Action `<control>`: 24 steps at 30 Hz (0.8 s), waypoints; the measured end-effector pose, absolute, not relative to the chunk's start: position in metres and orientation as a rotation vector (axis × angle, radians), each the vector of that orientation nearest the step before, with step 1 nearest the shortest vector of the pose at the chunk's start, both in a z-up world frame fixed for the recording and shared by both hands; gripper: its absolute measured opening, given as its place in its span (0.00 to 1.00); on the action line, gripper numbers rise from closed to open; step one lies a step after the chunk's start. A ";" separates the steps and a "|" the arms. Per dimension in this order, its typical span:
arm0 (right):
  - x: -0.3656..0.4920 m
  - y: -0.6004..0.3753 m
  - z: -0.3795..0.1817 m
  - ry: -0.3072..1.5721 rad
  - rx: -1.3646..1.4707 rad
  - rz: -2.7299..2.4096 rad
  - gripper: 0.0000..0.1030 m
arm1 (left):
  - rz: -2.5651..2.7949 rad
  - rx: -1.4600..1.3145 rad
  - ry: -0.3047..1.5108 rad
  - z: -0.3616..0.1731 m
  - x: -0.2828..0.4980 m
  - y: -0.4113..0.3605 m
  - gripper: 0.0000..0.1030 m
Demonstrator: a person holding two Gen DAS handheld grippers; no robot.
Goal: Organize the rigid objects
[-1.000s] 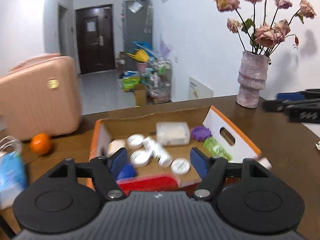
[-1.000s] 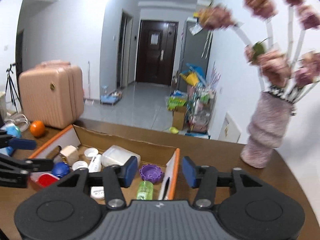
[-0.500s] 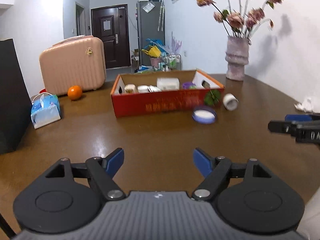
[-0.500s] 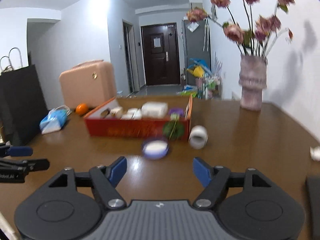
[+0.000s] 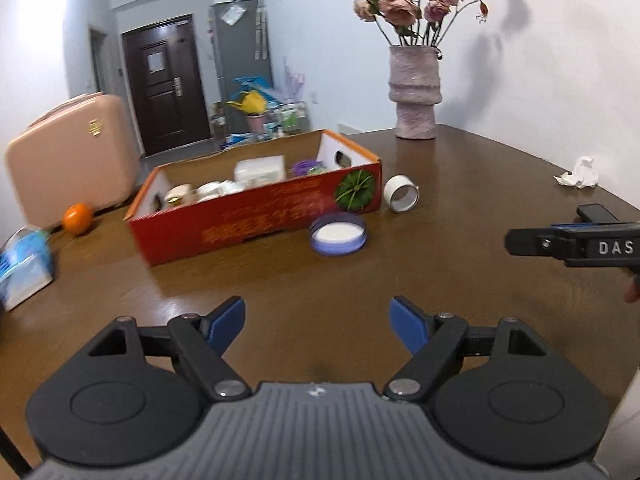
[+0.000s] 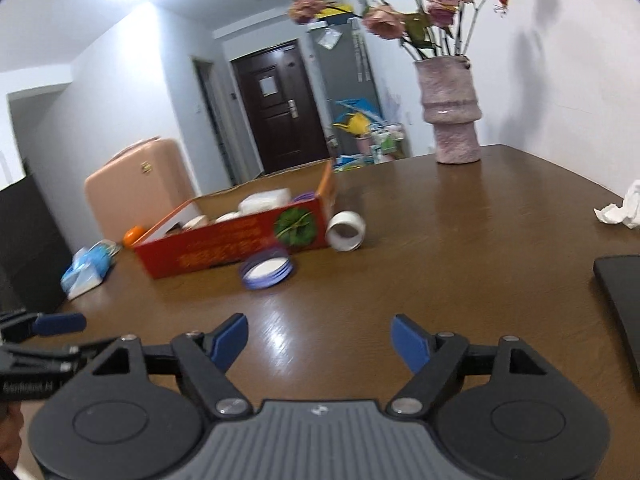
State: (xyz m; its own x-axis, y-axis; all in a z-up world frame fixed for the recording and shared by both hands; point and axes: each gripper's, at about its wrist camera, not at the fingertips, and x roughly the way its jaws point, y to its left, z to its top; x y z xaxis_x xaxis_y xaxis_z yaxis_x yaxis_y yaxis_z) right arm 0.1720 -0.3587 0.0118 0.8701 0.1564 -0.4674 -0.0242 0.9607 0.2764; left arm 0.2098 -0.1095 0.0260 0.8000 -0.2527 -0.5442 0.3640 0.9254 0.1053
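Observation:
A red cardboard box (image 5: 256, 216) (image 6: 240, 244) holding several white lids and small containers sits on the brown table. In front of it lies a purple-rimmed lid (image 5: 338, 235) (image 6: 267, 269). A white roll of tape (image 5: 401, 199) (image 6: 346, 231) rests on its side by the box's right end. My left gripper (image 5: 318, 322) hovers over the near table with its jaws opening and nothing between them. My right gripper (image 6: 319, 340) does the same, well short of the lid; it also shows at the right edge of the left wrist view.
A vase of dried flowers (image 5: 414, 92) stands at the far right of the table. An orange (image 5: 77, 218), a pink case (image 5: 68, 156) and a blue tissue pack (image 5: 24, 268) lie left. A crumpled tissue (image 5: 578, 172) and a dark flat object (image 6: 622, 300) lie right.
Both grippers have pulled back from above the box to the near side of the table and sunk lower. Their jaws have spread wider, and nothing is held.

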 end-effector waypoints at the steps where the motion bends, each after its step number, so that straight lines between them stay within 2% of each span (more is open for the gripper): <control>1: 0.182 -0.360 0.011 0.511 0.277 0.092 0.76 | -0.338 0.212 0.562 0.025 0.223 -0.114 0.79; 8: 0.270 -0.375 0.014 0.494 0.380 0.071 0.73 | -0.435 0.183 0.568 0.015 0.313 -0.143 0.83; 10: 0.298 -0.377 0.012 0.518 0.399 0.052 0.67 | -0.440 0.176 0.574 0.006 0.339 -0.150 0.81; 17: 0.374 -0.361 -0.013 0.618 0.289 0.028 0.66 | -0.490 0.211 0.578 -0.019 0.379 -0.167 0.80; 19: 0.383 -0.361 -0.019 0.634 0.294 0.044 0.58 | -0.497 0.199 0.594 -0.023 0.386 -0.167 0.78; 20: 0.387 -0.361 -0.022 0.637 0.292 0.055 0.56 | -0.492 0.199 0.604 -0.025 0.389 -0.167 0.74; 21: 0.386 -0.359 -0.025 0.637 0.280 0.057 0.53 | -0.484 0.204 0.614 -0.028 0.391 -0.168 0.66; 23: 0.387 -0.354 -0.030 0.638 0.253 0.060 0.42 | -0.477 0.208 0.617 -0.032 0.393 -0.168 0.65; 24: 0.386 -0.353 -0.031 0.629 0.249 0.065 0.42 | -0.477 0.215 0.613 -0.032 0.391 -0.168 0.65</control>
State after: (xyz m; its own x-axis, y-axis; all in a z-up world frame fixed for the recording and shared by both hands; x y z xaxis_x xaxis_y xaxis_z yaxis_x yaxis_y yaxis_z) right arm 0.3863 -0.3531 -0.0308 0.8076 0.1350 -0.5741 0.0157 0.9682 0.2497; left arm 0.3913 -0.1683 -0.0322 0.7143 -0.3649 -0.5972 0.4895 0.8704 0.0537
